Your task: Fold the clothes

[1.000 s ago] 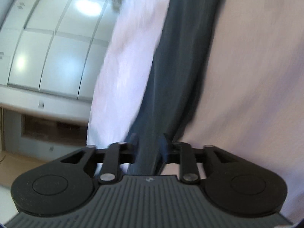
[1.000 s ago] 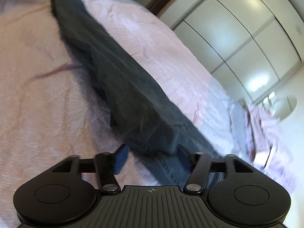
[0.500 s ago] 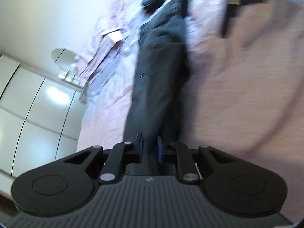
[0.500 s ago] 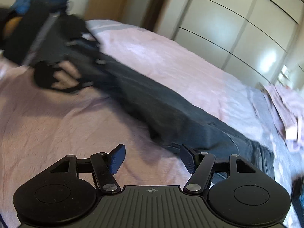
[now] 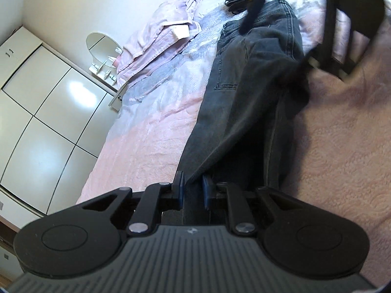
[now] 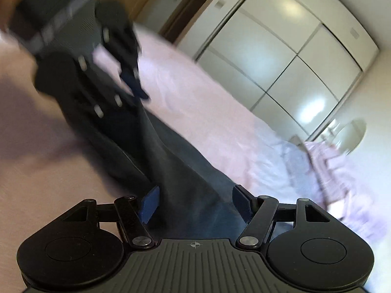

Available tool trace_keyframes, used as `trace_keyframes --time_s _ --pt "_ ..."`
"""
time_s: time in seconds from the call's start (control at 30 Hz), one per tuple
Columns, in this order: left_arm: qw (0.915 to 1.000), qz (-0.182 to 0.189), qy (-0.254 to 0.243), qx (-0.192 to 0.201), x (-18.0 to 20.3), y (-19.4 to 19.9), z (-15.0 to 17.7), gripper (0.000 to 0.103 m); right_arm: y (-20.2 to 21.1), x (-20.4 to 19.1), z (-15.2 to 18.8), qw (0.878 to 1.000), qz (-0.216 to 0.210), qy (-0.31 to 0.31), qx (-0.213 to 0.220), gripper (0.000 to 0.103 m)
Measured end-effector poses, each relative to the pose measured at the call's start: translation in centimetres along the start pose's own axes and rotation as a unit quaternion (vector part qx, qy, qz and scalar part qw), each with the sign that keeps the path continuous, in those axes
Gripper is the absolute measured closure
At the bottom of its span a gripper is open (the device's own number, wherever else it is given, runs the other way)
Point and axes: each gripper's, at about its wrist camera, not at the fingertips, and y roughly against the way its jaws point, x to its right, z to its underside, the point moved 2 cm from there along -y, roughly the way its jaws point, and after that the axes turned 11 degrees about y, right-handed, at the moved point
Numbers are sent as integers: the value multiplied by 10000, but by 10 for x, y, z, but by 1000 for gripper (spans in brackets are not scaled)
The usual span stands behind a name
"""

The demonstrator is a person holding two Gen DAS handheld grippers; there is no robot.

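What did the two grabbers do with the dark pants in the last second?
The left hand-held gripper closed on the hem end of the dark jeans and is carrying it along the bed toward the waist, close to the right hand-held gripper, which stays open over the waist end. The pink bedspread and wardrobe look unchanged.

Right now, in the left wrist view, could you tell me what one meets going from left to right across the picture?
wardrobe doors → round mirror → pile of pink clothes → pink bedspread → dark jeans, clamped low down by the left gripper → the right gripper, blurred at top right.
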Motion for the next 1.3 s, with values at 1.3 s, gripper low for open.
trace_keyframes --time_s 1.3 --pt "9900 1329 -204 425 53 12 -9 100 59 -10 13 9716 -1711 1612 258 35"
